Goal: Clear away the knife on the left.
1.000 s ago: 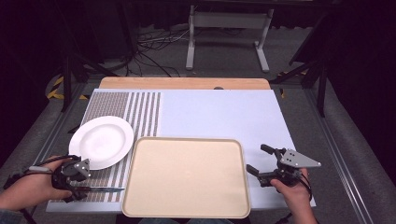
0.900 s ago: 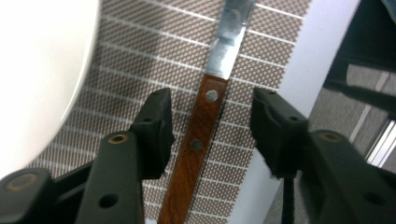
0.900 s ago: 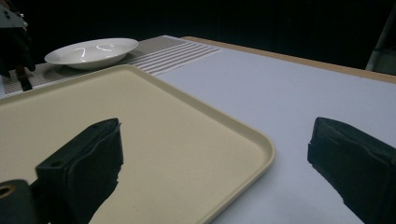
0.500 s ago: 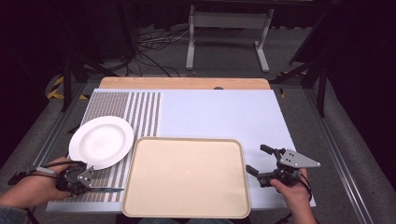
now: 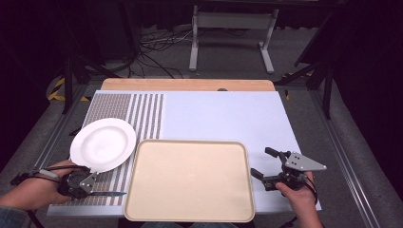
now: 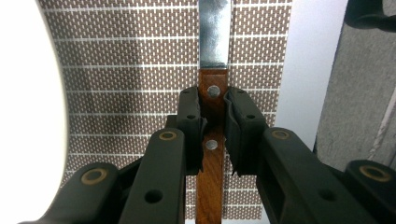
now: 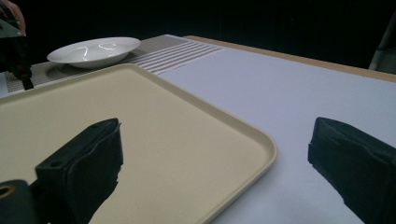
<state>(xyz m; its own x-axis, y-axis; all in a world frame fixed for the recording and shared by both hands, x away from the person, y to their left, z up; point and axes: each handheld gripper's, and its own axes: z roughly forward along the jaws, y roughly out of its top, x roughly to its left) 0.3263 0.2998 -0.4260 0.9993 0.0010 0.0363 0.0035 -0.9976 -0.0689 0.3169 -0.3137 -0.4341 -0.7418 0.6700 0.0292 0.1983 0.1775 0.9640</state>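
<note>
My left gripper (image 6: 214, 122) has just been closing its jaws, and they now pinch the brown riveted handle of a knife (image 6: 213, 84), which lies flat on the striped mat (image 6: 130, 93) just beside the white plate (image 5: 103, 144), its blade pointing toward the beige tray (image 5: 189, 180). My right gripper (image 5: 266, 164) hangs with its jaws spread wide and nothing between them, over the pale table (image 5: 228, 116) by the tray's right rim. I can read no brand or writing anywhere.

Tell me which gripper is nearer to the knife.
Left. The left gripper is closed on the knife, its pads clamping the wooden handle on the striped mat. The right gripper hangs open across the tray, off its far edge.
</note>
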